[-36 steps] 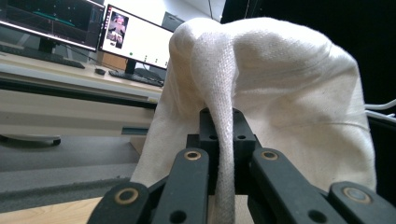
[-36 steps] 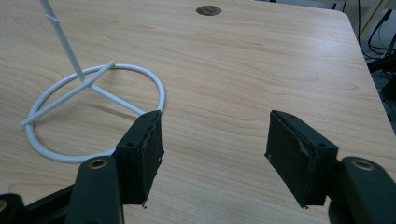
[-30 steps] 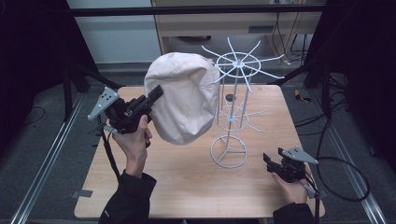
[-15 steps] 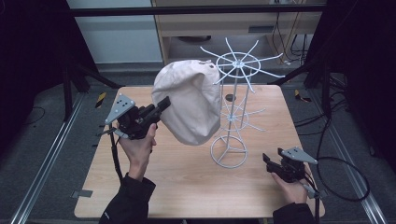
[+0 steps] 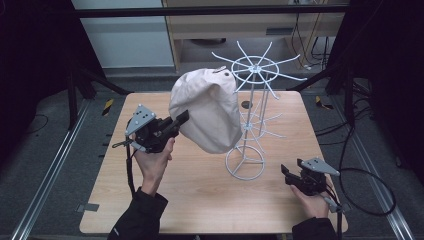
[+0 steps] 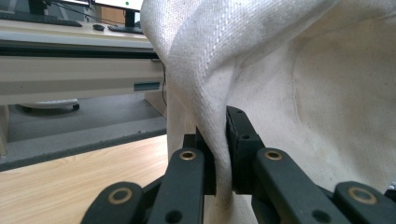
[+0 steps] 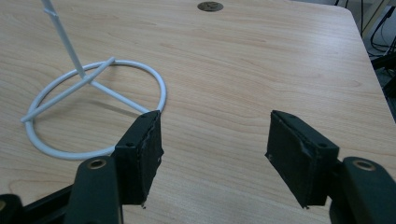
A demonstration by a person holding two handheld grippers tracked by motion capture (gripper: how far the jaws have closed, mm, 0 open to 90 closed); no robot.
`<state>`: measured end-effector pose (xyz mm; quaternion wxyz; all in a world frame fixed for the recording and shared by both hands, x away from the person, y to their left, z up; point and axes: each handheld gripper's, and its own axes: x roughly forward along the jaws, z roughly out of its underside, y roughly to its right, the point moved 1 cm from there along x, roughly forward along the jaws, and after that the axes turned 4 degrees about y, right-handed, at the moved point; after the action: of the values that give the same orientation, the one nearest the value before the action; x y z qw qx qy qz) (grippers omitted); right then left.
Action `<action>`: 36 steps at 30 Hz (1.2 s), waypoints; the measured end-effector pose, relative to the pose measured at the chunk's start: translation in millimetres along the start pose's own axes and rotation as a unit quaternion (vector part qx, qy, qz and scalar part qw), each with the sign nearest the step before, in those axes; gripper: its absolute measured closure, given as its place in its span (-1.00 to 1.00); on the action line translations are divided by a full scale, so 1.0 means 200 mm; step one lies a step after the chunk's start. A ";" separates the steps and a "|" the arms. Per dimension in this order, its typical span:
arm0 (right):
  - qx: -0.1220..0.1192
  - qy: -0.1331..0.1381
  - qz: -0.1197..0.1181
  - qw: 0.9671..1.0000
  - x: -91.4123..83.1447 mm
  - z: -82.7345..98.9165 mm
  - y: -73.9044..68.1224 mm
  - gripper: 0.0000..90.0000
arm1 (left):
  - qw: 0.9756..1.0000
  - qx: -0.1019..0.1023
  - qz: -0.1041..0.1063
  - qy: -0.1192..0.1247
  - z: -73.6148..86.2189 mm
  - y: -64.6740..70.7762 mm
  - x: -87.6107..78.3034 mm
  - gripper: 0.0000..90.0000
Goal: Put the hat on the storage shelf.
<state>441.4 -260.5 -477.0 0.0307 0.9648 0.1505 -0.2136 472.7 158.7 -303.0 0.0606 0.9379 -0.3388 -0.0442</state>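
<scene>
A cream cloth hat [image 5: 207, 112] hangs in the air beside a white wire stand [image 5: 252, 100], its top touching the stand's upper spokes. My left gripper [image 5: 182, 119] is shut on the hat's left edge. In the left gripper view a fold of the hat [image 6: 261, 70] is pinched between the two pads of that gripper [image 6: 222, 135]; the jaws have just been easing open slightly with the cloth still between them. My right gripper [image 5: 286, 172] rests low at the table's right front, open. Between its jaws [image 7: 212, 140] there is bare wood, and the stand's base ring [image 7: 161, 91] lies just beyond its left pad.
The stand has a ring of spokes at the top, a lower tier of spokes [image 5: 260, 125] and a round base [image 5: 245, 162] on the wooden table [image 5: 190, 200]. A small dark disc [image 5: 245, 105] is set in the tabletop behind the stand. Cabinets stand beyond the table.
My left hand has carried the hat to the right and a little down, bringing it against the stand's top spokes. The right hand has stayed in place.
</scene>
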 end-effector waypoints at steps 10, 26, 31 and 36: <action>-0.002 0.000 0.000 1.000 0.00 0.00 0.00 -0.21 | 1.000 0.004 0.000 -0.011 0.00 0.00 -0.01 0.63; 0.000 -0.002 0.001 1.000 0.00 0.00 0.00 -0.22 | 0.999 0.021 -0.018 -0.018 0.04 -0.05 -0.18 0.10; -0.001 -0.002 0.002 1.000 0.00 0.01 0.00 -0.23 | 0.998 0.034 -0.047 -0.039 0.10 -0.10 -0.28 -0.06; -0.001 -0.002 0.003 1.000 0.00 0.01 0.00 -0.24 | 0.996 0.034 -0.068 -0.054 0.16 -0.15 -0.34 -0.15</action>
<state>441.0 -261.0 -478.1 0.0326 0.9647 0.1480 -0.2155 435.2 222.2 -335.2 0.0067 0.9565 -0.2781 -0.0877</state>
